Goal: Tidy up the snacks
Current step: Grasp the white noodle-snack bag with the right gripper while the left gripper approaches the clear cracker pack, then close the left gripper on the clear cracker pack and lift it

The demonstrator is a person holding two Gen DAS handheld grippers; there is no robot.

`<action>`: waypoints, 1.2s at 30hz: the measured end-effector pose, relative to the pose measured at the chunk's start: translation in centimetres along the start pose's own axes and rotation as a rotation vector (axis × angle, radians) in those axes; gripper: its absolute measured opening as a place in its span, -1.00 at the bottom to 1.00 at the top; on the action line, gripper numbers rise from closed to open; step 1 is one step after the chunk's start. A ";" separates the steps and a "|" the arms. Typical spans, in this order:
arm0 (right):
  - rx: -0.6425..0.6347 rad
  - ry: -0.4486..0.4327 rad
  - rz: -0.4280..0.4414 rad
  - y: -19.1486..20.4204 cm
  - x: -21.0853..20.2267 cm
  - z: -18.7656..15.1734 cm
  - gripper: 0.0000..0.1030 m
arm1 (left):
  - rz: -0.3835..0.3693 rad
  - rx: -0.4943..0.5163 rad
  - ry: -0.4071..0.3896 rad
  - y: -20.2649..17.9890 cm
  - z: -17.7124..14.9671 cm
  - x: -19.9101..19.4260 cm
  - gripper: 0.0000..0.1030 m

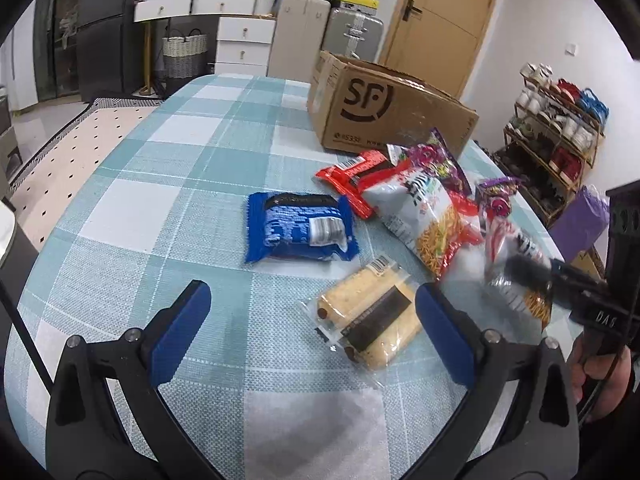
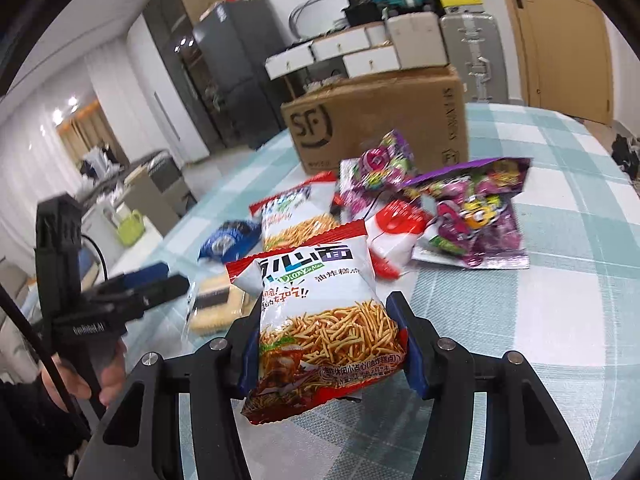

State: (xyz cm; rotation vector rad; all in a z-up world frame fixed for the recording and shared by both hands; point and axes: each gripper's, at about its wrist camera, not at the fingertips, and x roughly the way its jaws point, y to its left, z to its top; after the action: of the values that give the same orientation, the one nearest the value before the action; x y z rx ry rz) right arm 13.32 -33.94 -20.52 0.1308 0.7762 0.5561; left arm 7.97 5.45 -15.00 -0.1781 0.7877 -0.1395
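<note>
Noodle snack bag (image 2: 320,320) clamped between the blue pads of the right tool (image 2: 328,348), lifted off the checked desk (image 2: 560,280). Left tool (image 1: 312,320) spread wide, gripping nothing, low over the desk; clear-wrapped cake roll (image 1: 368,316) lies just at its right pad, 1 o'clock. Blue packet (image 1: 300,228) at 12 o'clock. Cardboard box (image 1: 384,112) beyond, 1 o'clock, remaining snack bags heaped before it.

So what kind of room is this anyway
Most likely a lived-in home, a dining or living area: a table with a checked tablecloth, a shoe rack by the wall, and suitcases stacked beside a wooden door.
</note>
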 end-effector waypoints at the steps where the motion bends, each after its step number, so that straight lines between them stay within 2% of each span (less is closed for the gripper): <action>1: 0.004 -0.013 0.002 -0.1 -0.3 0.0 0.11 | -0.004 0.030 0.018 -0.5 0.1 0.3 0.97; 8: 0.019 -0.052 0.016 -0.3 -1.4 -0.1 0.11 | -0.059 0.217 0.151 -4.0 0.3 2.3 0.98; 12: 0.036 -0.068 0.027 -0.7 -1.6 -0.2 0.11 | -0.033 0.256 0.185 -4.8 0.4 3.7 0.97; 15: 0.051 -0.076 0.052 -1.0 -1.6 -0.1 0.12 | -0.067 0.235 0.233 -4.4 0.7 4.7 0.97; 21: 0.067 -0.074 0.081 -1.5 -1.8 -0.3 0.12 | -0.105 0.295 0.261 -4.9 1.2 4.9 0.71; 26: 0.070 -0.082 0.084 -1.5 -1.8 -0.4 0.12 | -0.162 0.345 0.273 -5.5 1.0 4.3 0.31; 32: 0.091 -0.094 0.089 -1.9 -2.0 -0.4 0.12 | -0.185 0.389 0.262 -6.5 -0.2 3.4 0.25; 36: 0.107 -0.103 0.090 -2.3 -2.3 -0.5 0.12 | -0.195 0.355 0.263 -6.3 -0.5 3.2 0.25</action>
State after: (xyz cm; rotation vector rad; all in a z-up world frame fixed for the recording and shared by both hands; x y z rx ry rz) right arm 12.61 -37.07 -20.19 0.2920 0.7025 0.5884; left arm 9.49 -1.34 -16.18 0.1036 0.9922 -0.4915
